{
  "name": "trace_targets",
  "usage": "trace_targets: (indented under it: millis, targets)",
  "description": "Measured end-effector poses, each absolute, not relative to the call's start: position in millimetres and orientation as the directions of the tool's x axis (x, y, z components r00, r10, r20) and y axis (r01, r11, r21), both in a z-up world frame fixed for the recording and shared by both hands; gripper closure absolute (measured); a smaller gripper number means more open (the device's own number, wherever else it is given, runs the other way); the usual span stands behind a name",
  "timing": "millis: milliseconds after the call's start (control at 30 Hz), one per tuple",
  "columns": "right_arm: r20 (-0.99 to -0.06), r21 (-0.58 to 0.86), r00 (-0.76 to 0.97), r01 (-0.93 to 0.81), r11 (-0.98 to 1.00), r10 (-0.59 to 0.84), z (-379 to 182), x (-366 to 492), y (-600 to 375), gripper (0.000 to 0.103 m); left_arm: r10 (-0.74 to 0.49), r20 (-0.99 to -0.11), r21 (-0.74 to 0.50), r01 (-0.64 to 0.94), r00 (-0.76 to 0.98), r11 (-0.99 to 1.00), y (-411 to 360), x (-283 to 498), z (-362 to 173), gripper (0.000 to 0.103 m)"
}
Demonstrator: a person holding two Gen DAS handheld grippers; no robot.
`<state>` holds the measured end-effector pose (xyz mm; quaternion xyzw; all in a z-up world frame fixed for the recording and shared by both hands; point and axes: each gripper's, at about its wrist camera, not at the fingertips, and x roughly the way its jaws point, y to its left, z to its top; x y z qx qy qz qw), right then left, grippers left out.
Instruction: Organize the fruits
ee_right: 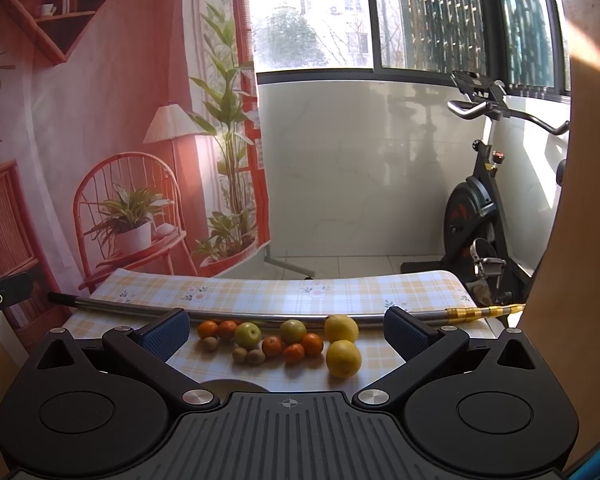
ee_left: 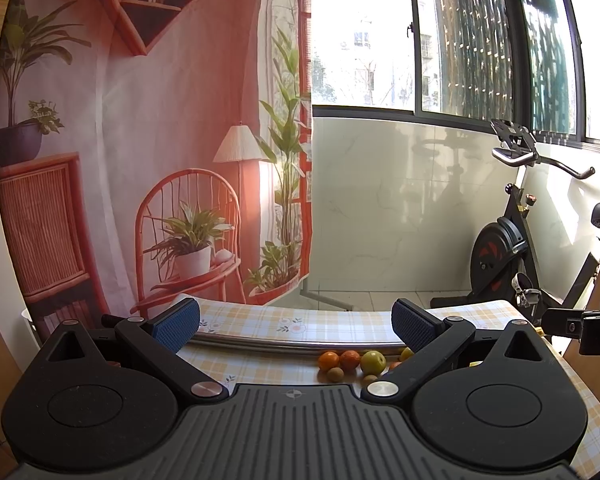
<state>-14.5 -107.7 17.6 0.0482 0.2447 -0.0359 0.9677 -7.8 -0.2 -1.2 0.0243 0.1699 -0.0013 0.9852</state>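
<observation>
**Nothing gripped, fruit unsorted, first pick pending**

Both tongs are spread wide and hold nothing. My right tongs (ee_right: 286,330) hover low over the near edge of the table (ee_right: 340,294), aimed straight at the fruit. My left tongs (ee_left: 296,322) sit further left; from them the pile is ahead and off to the right, partly hidden behind the right finger.

Between the right tongs' fingers, from left to right: two oranges (ee_right: 217,329), a kiwi (ee_right: 209,344) just in front of them, a green apple (ee_right: 248,334), two more kiwis (ee_right: 249,356) in front of that apple, a second apple (ee_right: 293,331), three oranges (ee_right: 293,348) bunched together, then two lemons (ee_right: 343,344), one behind the other. Kinds are mixed, most pieces touching or just beside a neighbour.

Behind the fruit a metal rod (ee_right: 240,314) lies across the table, with a gold end sticking out to the right. A round dark edge (ee_right: 234,385) shows just under the right tongs; I can't tell what it is. No bowl or tray is clearly in view, so the target spot is unknown.

Step, as I judge it: the start, approach before the first grasp. Next move: drop the right tongs over one piece with free sides. The near lemon (ee_right: 343,359) looks easiest, being closest and clear on its right. Close gently; round fruit may roll and knock its neighbours. The left tongs need to swing right to help.
</observation>
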Motion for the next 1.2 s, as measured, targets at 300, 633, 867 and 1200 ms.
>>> trace_targets:
  millis: [300, 633, 867, 1200]
  targets:
    - [-0.479, 0.078, 0.877, 0.092, 0.993, -0.043, 15.9, -14.5, -106.9, 0.000, 0.006, -0.334, 0.049, 0.011, 0.942, 0.999, 0.2, -7.9, -0.7, 0.000]
    - [-0.477, 0.090, 0.878, 0.094, 0.992, -0.040, 15.6, -14.2, -109.6, 0.000, 0.005, -0.333, 0.039, 0.009, 0.943, 0.999, 1.7, -9.1, -0.4, 0.000]
    - [-0.471, 0.091, 0.881, 0.098, 0.991, -0.044, 17.4, -15.5, -110.7, 0.000, 0.004, -0.332, 0.035, 0.008, 0.943, 0.999, 1.7, -9.4, 0.1, 0.000]
    - [-0.440, 0.085, 0.896, 0.108, 0.990, -0.060, 19.2, -20.4, -109.1, 0.000, 0.008, -0.320, 0.024, 0.000, 0.947, 1.000, 2.6, -11.4, 0.9, 0.000]
